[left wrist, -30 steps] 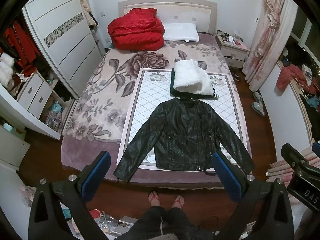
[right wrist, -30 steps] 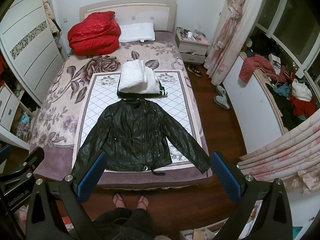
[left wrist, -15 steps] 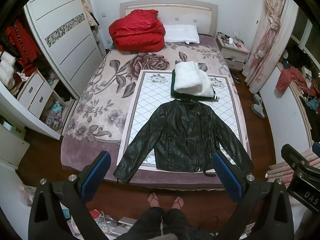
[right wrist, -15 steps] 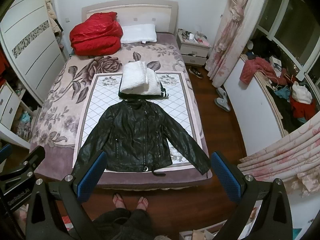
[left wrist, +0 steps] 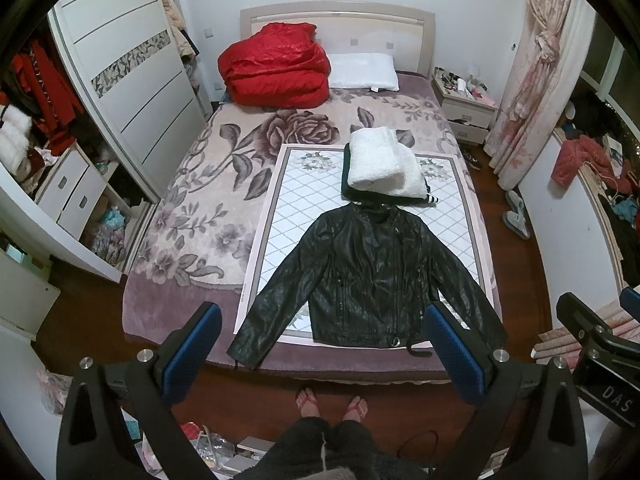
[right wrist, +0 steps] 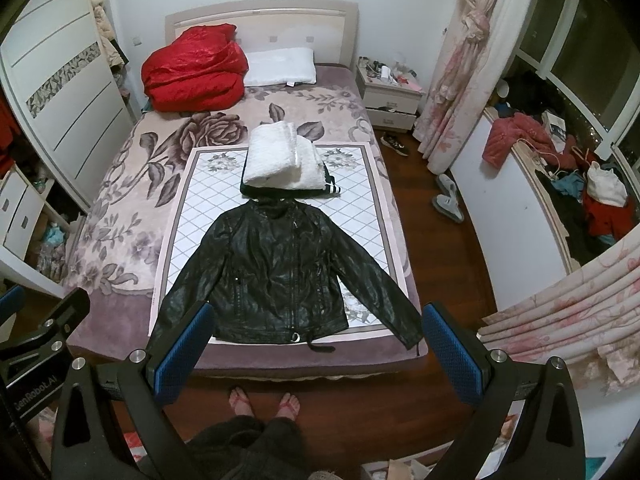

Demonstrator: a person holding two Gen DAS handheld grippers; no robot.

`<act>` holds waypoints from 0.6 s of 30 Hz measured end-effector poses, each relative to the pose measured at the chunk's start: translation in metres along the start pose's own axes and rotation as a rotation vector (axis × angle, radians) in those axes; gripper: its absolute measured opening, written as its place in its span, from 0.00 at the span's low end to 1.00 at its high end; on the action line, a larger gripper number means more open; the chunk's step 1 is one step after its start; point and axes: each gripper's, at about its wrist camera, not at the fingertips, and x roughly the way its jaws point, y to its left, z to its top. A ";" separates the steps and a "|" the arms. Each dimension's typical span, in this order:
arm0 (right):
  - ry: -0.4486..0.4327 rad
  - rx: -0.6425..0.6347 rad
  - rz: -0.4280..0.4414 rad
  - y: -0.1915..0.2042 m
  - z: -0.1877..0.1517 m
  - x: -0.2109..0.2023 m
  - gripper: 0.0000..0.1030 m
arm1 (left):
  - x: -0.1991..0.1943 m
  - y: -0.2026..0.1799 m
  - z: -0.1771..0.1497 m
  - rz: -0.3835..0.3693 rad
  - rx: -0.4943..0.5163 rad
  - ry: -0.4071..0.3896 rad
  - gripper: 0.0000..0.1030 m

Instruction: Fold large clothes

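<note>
A black leather jacket point(left wrist: 368, 276) lies flat and face up on a white quilted mat point(left wrist: 296, 216) at the foot of the bed, sleeves spread out; it also shows in the right wrist view point(right wrist: 280, 272). Behind its collar sits a stack of folded clothes topped by a white fleece point(left wrist: 380, 164), also in the right wrist view point(right wrist: 280, 158). My left gripper point(left wrist: 324, 344) is open and empty, held high above the bed's foot edge. My right gripper point(right wrist: 316, 340) is open and empty at about the same height. Neither touches the jacket.
The bed point(left wrist: 192, 184) has a floral blanket, a red duvet point(left wrist: 276, 68) and a pillow point(left wrist: 364, 72) at the head. A wardrobe point(left wrist: 132, 76) stands left, a nightstand point(left wrist: 468, 108) and curtains point(right wrist: 460, 60) right. The person's feet point(left wrist: 332, 400) are on the wooden floor.
Both views have shifted only slightly, a small drift of the grippers. The jacket and the folded stack have not moved.
</note>
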 end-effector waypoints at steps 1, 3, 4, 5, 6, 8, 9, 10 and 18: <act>0.000 0.000 -0.001 0.000 0.000 0.000 1.00 | -0.002 0.004 0.000 -0.001 -0.001 -0.002 1.00; 0.001 0.000 -0.001 0.000 -0.001 0.000 1.00 | -0.004 0.008 -0.002 -0.004 -0.003 -0.004 1.00; 0.001 0.001 0.000 0.000 0.000 0.000 1.00 | -0.004 0.008 -0.002 -0.003 -0.003 -0.005 1.00; 0.000 0.002 -0.001 0.000 0.000 -0.001 1.00 | -0.003 0.007 -0.002 -0.002 -0.004 -0.006 1.00; 0.001 0.003 -0.001 0.000 -0.001 0.001 1.00 | -0.003 0.007 -0.003 -0.003 -0.004 -0.006 1.00; 0.000 0.004 -0.001 0.001 0.000 0.001 1.00 | -0.003 0.006 -0.001 -0.003 -0.006 -0.004 1.00; 0.001 0.003 -0.001 -0.001 -0.002 0.002 1.00 | -0.003 0.007 -0.004 -0.002 -0.005 -0.006 1.00; 0.001 0.003 -0.001 0.000 -0.001 0.002 1.00 | -0.004 0.005 -0.001 -0.001 -0.003 -0.007 1.00; 0.001 0.004 0.000 -0.001 -0.001 0.002 1.00 | -0.004 0.006 -0.003 -0.004 -0.002 -0.012 1.00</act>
